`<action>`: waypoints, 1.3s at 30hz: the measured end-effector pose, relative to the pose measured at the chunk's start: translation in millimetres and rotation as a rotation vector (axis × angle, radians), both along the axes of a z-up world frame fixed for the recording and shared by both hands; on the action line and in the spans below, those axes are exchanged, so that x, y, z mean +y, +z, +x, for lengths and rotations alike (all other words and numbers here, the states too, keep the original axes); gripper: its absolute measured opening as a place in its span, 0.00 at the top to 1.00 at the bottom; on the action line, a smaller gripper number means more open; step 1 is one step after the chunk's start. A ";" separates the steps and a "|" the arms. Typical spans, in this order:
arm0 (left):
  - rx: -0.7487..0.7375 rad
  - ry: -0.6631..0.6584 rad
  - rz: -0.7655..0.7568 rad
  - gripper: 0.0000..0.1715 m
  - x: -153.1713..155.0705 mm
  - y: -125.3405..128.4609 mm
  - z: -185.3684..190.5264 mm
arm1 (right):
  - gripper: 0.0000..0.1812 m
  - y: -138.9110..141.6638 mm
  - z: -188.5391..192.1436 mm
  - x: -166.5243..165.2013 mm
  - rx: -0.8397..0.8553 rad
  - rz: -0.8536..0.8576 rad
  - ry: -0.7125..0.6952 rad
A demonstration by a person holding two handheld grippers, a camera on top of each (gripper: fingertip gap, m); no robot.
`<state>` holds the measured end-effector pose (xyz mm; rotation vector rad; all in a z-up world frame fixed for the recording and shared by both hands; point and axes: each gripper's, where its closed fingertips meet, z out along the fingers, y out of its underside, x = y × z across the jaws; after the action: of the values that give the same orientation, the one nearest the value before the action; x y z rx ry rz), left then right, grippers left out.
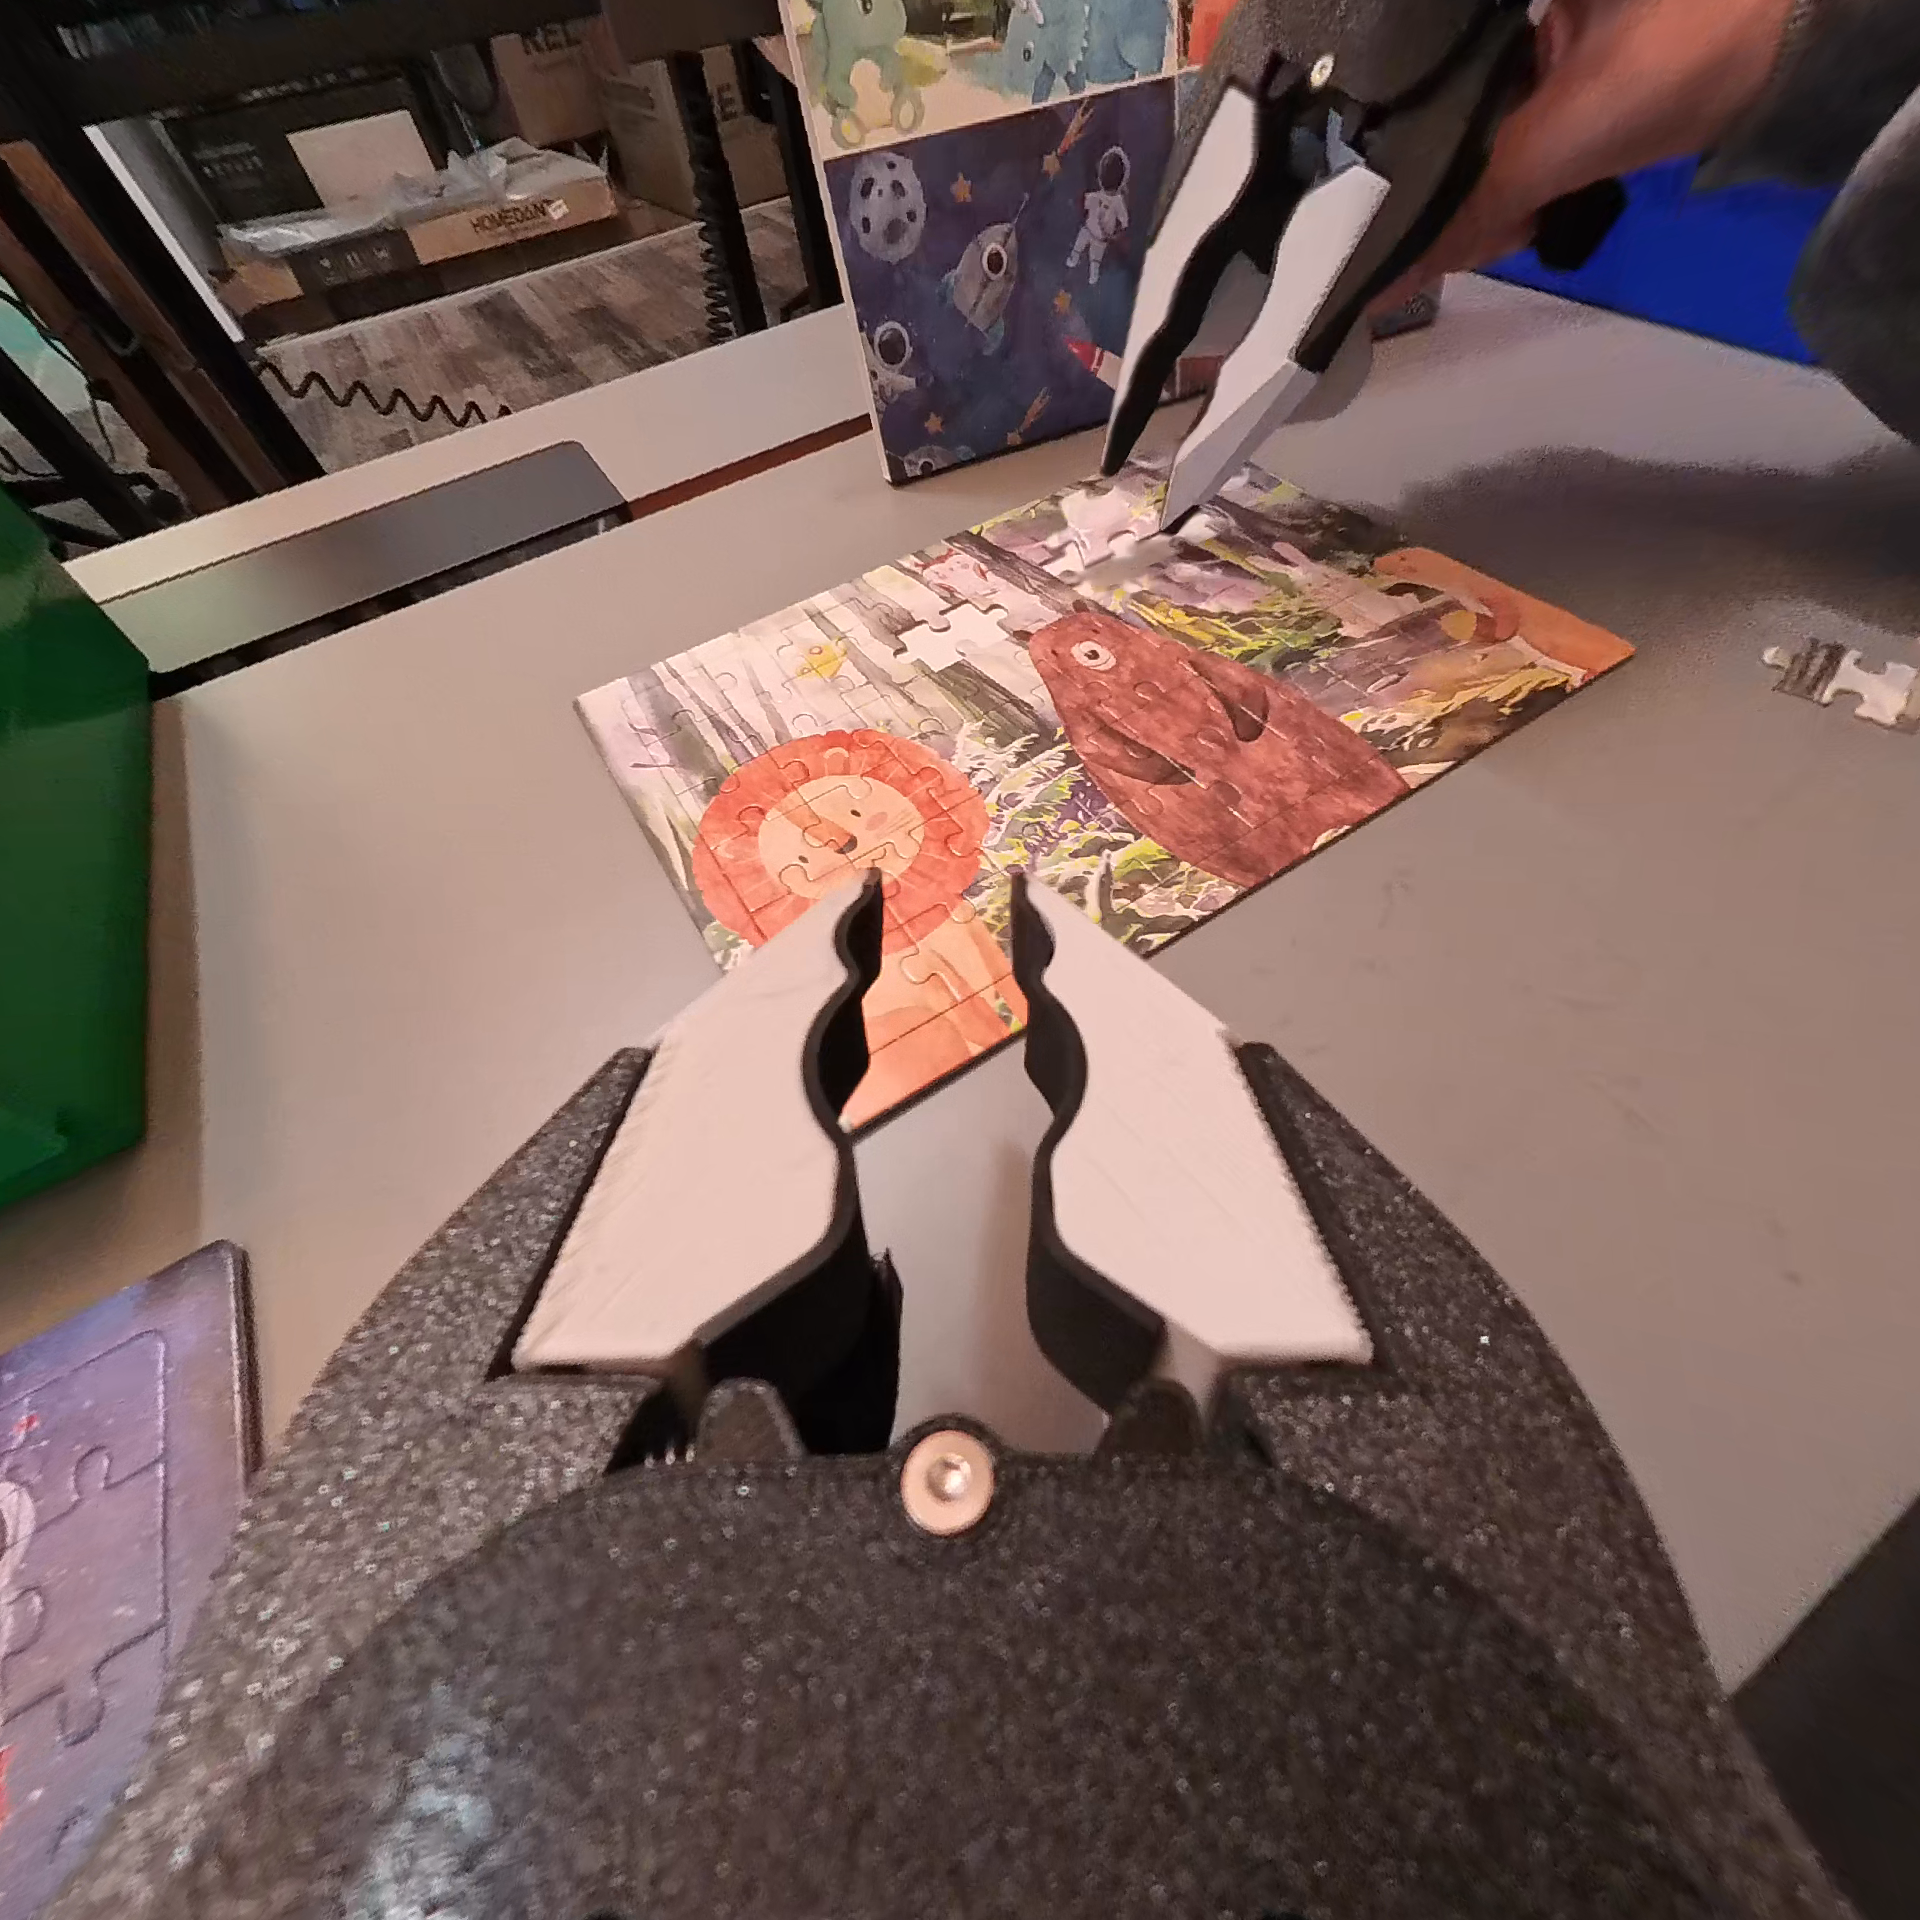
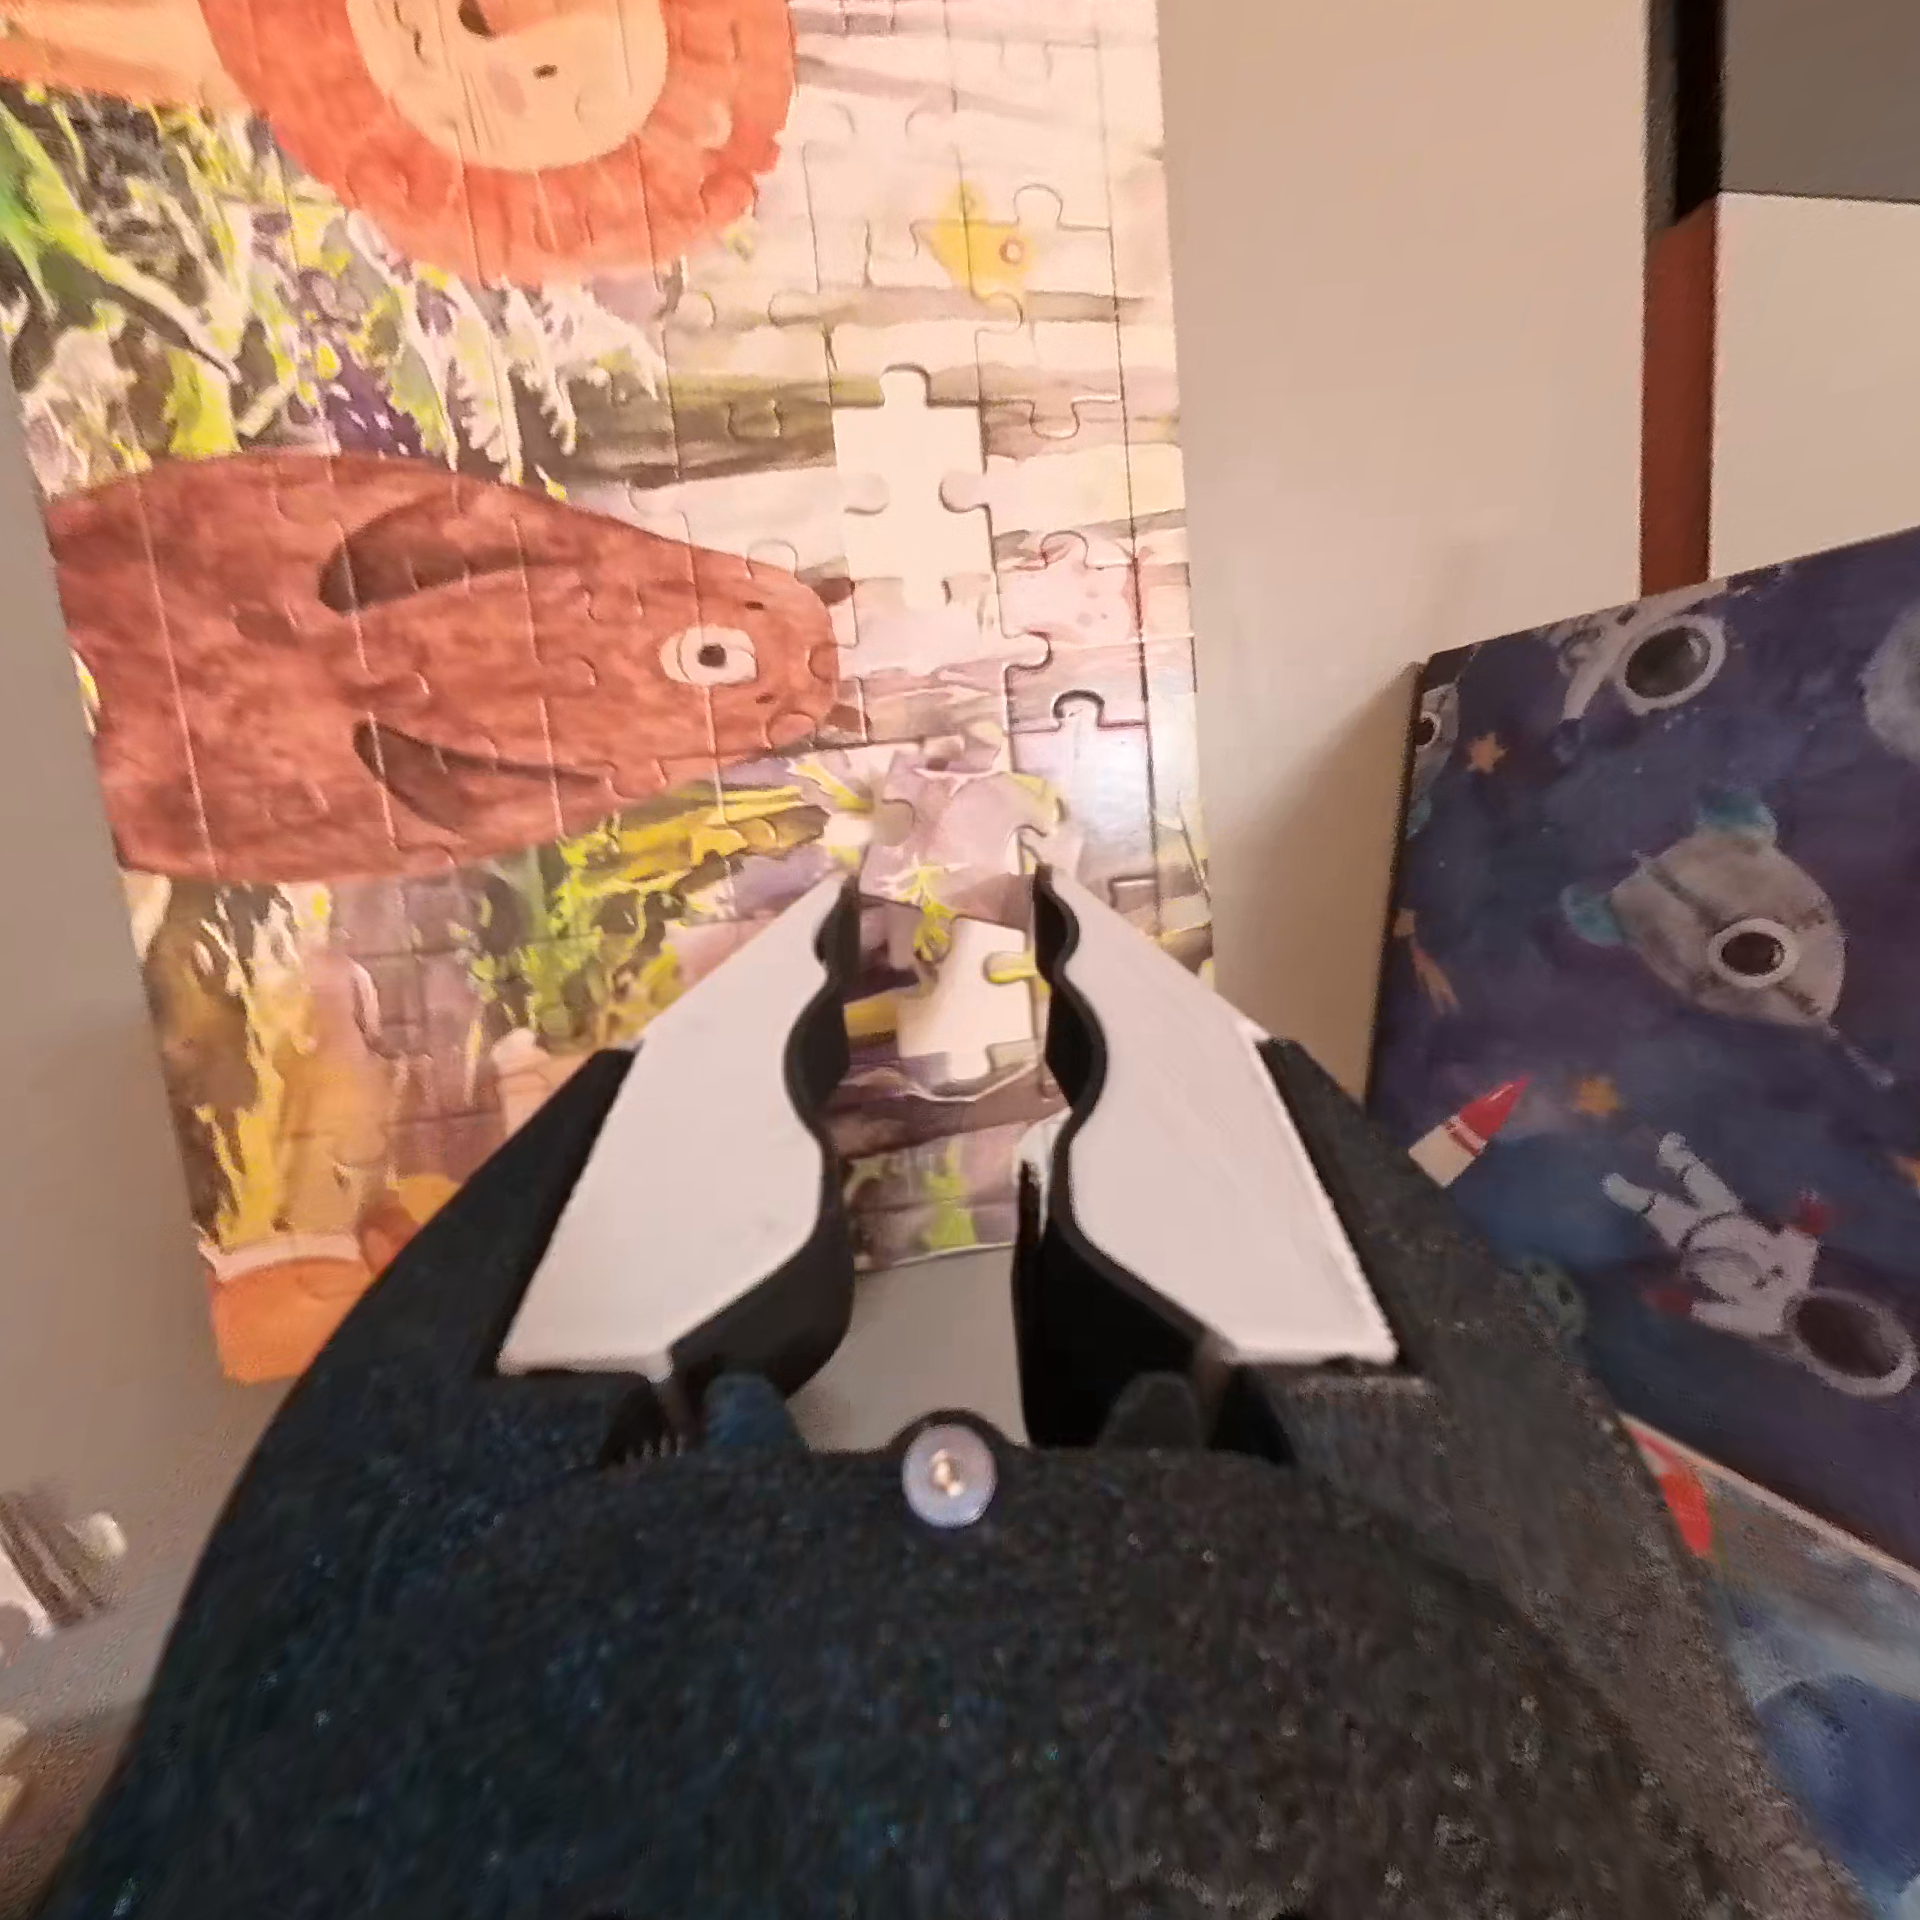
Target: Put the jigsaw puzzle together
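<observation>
The jigsaw puzzle (image 1: pixel 1091 748), showing a lion and a brown animal, lies flat on the grey table (image 1: pixel 1455 1143). It has a white piece-shaped gap (image 1: pixel 951 634) in its far part, seen also in the right wrist view (image 2: pixel 909 488). My right gripper (image 2: pixel 943 881) is open, tips down on the puzzle's far edge (image 1: pixel 1143 490). A purple-and-yellow piece (image 2: pixel 951 831) lies askew between its tips, just beyond a second white gap (image 2: pixel 966 1003). I cannot tell whether the fingers touch it. My left gripper (image 1: pixel 945 883) is open and empty, above the puzzle's near corner by the lion.
Loose pieces (image 1: pixel 1844 681) lie on the table to the right of the puzzle. A puzzle box with a space picture (image 1: pixel 977 281) stands behind the puzzle (image 2: pixel 1662 987). A green box (image 1: pixel 62 883) stands at the left. Another space-themed puzzle (image 1: pixel 83 1558) lies at the near left. The left gripper's tips are roughly 25 centimeters from the right gripper's. My right tips are roughly 10 centimeters from the jigsaw puzzle (image 1: pixel 1091 748).
</observation>
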<state>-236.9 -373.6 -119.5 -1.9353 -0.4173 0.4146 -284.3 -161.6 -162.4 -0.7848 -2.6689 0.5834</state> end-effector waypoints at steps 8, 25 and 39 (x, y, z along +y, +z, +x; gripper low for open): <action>0.028 0.015 -0.015 0.86 0.2 0.0 -4.1 | 0.82 -5.7 -2.7 8.2 -0.010 -0.056 -0.040; -0.022 -0.026 0.040 0.86 1.6 4.5 4.3 | 0.82 -11.9 11.8 -10.8 -0.033 -0.363 -1.053; -0.056 -0.038 0.064 0.86 1.6 4.9 5.8 | 0.82 -10.7 3.9 -15.8 0.039 -0.327 -1.089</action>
<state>-231.1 -372.0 -114.6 -1.8927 -0.4249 0.3188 -280.4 -177.3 -173.0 -2.0293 -1.6930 0.6770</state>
